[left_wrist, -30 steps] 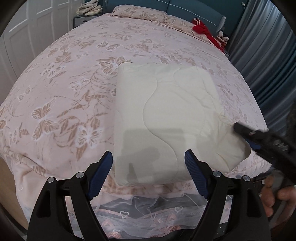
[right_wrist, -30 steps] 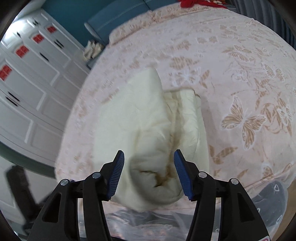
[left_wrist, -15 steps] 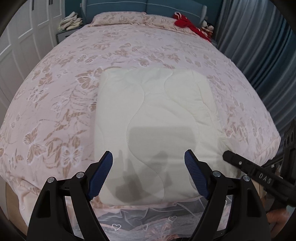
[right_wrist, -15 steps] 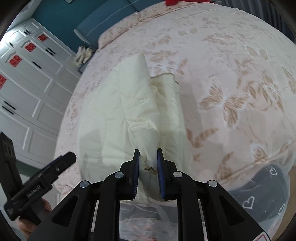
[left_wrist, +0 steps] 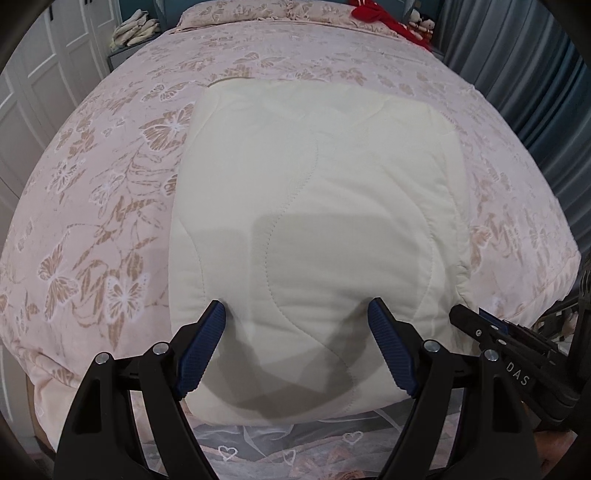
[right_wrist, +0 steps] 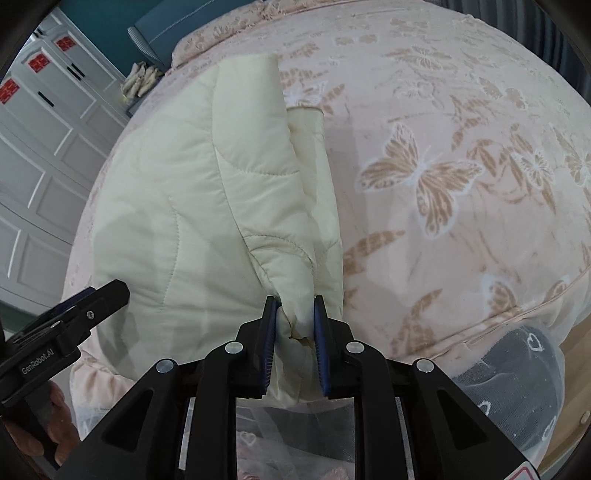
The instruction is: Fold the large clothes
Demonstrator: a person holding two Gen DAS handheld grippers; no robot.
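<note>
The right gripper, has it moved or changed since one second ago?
Yes. The right gripper was open before the cream quilted garment; now it has advanced and is shut on its near corner, by the bed edge.

Right tool on quilt corner, apparently.

We count one cream quilt folded on one bed, and two grippers: the left gripper and the right gripper. At the head of the bed we see one pillow, one red item and one pile of pale cloth on a side stand. In the right wrist view we count three red labels on the white doors.
</note>
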